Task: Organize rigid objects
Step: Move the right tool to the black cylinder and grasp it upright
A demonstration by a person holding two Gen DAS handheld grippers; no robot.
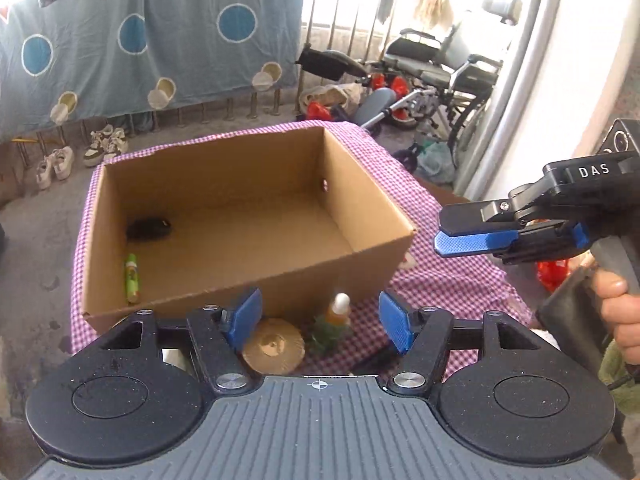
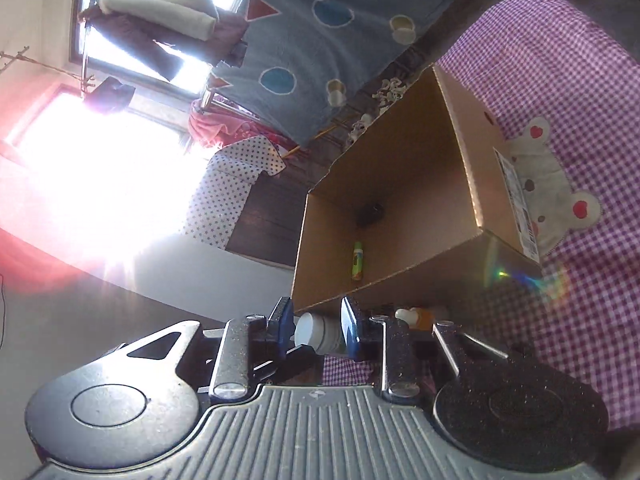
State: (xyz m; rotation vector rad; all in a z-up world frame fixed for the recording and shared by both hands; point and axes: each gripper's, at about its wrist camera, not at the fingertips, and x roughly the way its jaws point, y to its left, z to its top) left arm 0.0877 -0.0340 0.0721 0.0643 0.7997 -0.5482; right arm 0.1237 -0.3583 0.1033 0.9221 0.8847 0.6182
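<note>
An open cardboard box (image 1: 372,200) (image 2: 460,140) stands on the purple checked cloth (image 1: 452,280) (image 2: 560,60). Inside it lie a black object (image 1: 149,229) (image 2: 370,214) and a green tube (image 1: 132,278) (image 2: 357,262). In front of the box stand a small orange bottle with a white cap (image 1: 338,312) (image 2: 416,316), a round golden lid (image 1: 274,346) and a white jar (image 2: 320,334). My left gripper (image 1: 320,312) hovers open above the lid and bottle, holding nothing. My right gripper (image 1: 444,228) (image 2: 316,316) hangs in the air right of the box, jaws a narrow gap apart and empty; the jar shows beyond them.
A teddy-bear patch (image 2: 552,192) is sewn on the cloth right of the box. Behind the table hang a blue blanket (image 1: 160,40) on a railing, with shoes (image 1: 80,156) on the floor and a wheelchair (image 1: 452,80) at the back right. A hand (image 1: 616,312) holds the right gripper's handle.
</note>
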